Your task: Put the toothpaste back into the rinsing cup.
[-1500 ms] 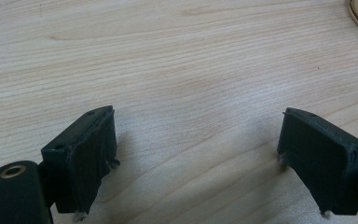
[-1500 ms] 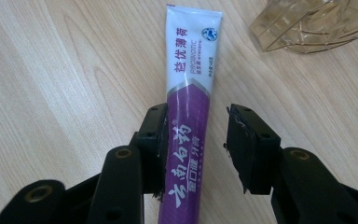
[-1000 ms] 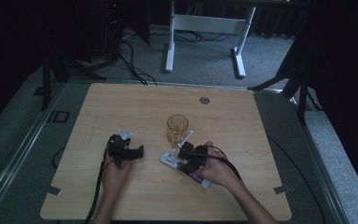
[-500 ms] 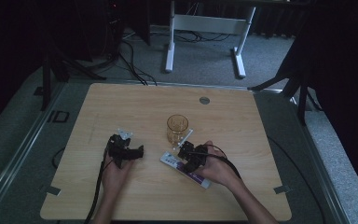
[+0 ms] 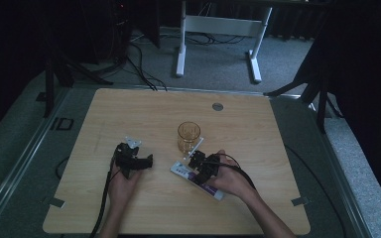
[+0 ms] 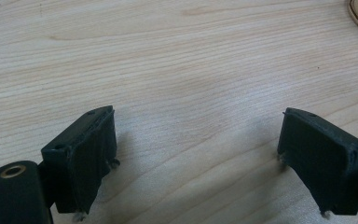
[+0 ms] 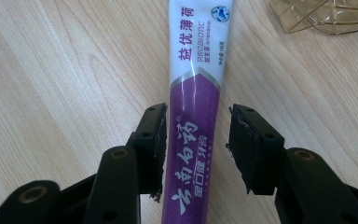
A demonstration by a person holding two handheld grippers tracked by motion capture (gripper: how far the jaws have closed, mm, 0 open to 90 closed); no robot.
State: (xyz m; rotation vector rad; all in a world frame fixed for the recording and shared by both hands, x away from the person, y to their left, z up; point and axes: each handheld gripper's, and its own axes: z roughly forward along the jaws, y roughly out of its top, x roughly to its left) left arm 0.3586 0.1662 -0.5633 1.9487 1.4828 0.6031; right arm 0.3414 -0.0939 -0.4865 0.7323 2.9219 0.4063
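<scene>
Purple and white, a toothpaste tube (image 7: pixel 195 116) is seen flat on the wooden table (image 5: pixel 258 129), running up the middle of the right gripper view. The right gripper (image 7: pixel 195 142) is set over the tube's purple part with one jaw on either side. A narrow gap is visible between the tube and the jaw on the right of that view; the other jaw stands just at the tube's edge, and contact there cannot be judged. The jaws have just been opening, with the tube between them, and no grip on it is seen. In the high view the tube (image 5: pixel 182 171) is laid slantwise near the person's edge, its white end pointing toward the left gripper (image 5: pixel 146 160), and the right gripper (image 5: pixel 197 159) is held over it by the right hand (image 5: pixel 230 179).

An amber glass (image 5: pixel 188 137) is stood upright just beyond the tube, and a part of it is caught at the top right of the right gripper view (image 7: pixel 326 16).

The left gripper (image 6: pixel 196 154) is held low over bare wood, jaws wide apart and nothing between them, well apart from the tube.
</scene>
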